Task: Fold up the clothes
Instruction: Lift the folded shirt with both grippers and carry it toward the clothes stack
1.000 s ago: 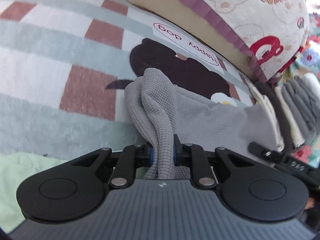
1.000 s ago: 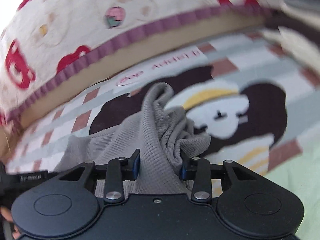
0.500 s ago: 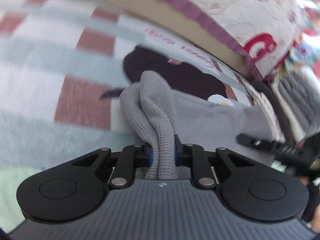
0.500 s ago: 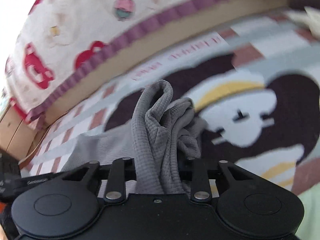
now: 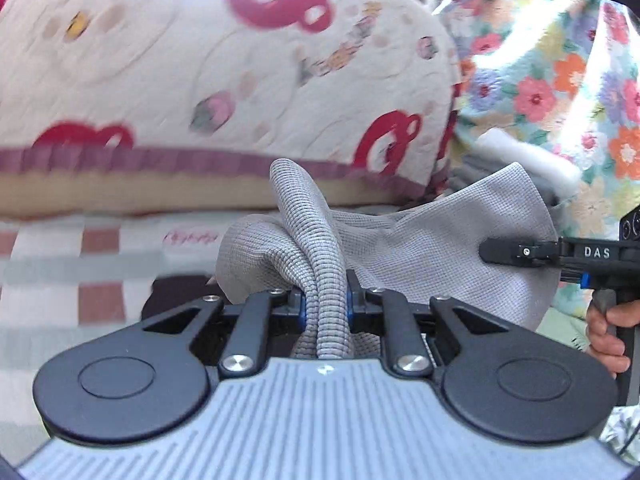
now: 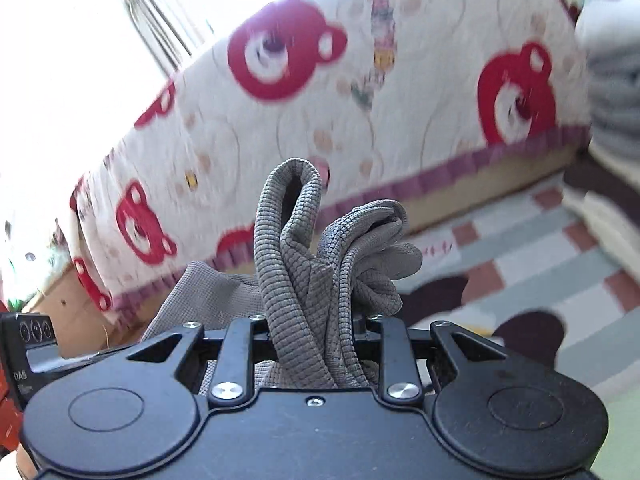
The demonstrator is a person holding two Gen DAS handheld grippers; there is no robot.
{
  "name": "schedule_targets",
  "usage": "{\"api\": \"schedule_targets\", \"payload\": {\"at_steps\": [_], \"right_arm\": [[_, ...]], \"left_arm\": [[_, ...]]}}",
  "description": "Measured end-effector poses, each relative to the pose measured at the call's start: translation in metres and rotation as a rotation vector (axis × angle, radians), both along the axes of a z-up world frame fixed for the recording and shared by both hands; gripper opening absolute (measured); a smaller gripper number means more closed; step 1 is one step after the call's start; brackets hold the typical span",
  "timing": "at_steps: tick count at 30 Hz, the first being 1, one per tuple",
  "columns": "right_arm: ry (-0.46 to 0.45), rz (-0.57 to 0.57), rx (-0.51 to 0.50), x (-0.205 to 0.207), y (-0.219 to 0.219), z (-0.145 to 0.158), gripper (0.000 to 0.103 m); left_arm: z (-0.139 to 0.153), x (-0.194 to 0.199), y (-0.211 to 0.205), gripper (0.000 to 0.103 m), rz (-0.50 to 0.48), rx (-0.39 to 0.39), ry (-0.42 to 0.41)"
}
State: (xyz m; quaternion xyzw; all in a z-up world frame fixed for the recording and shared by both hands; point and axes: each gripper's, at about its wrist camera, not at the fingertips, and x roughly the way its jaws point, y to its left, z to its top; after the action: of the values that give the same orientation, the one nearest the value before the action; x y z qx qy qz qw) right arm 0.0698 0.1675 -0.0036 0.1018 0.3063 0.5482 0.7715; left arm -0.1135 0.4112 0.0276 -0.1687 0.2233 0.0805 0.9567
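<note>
Bright daylight, blown-out window [image 6: 152, 32] glare, motion-blurred background, fisheye-bent edges

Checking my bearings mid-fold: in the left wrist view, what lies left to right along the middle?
Checked blanket → bunched grey garment in the left gripper → right gripper → person's hand.

"DAS" in white letters on the black body of the right gripper [image 5: 500, 254], seen from the left wrist. "DAS" again, small, on the left gripper's body [image 6: 24, 376] at the right-wrist frame's edge. Pink script on checked blanket [image 5: 100, 240] too blurred to read.
</note>
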Motion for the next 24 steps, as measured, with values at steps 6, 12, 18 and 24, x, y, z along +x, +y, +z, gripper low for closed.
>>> {"api": "schedule_targets", "payload": {"at_steps": [6,12,18,24], "right_arm": [[-0.063,-0.049,0.092,0.021,-0.056,0.063,0.029],[-0.187,-0.104,0.193,0.037,-0.122,0.134,0.029],[-0.301,-0.188,0.238,0.05,-0.178,0.187,0.029],[-0.35,-0.278,0.265,0.08,-0.218,0.215,0.029]], "left_arm": [[0.104,0.054,-0.046,0.015,-0.092,0.127,-0.011],[0.192,0.096,-0.106,0.015,-0.168,0.19,-0.075],[0.251,0.146,-0.169,0.015,-0.188,0.267,-0.111],[0.298,0.209,-0.225,0.015,-0.227,0.325,-0.171]]}}
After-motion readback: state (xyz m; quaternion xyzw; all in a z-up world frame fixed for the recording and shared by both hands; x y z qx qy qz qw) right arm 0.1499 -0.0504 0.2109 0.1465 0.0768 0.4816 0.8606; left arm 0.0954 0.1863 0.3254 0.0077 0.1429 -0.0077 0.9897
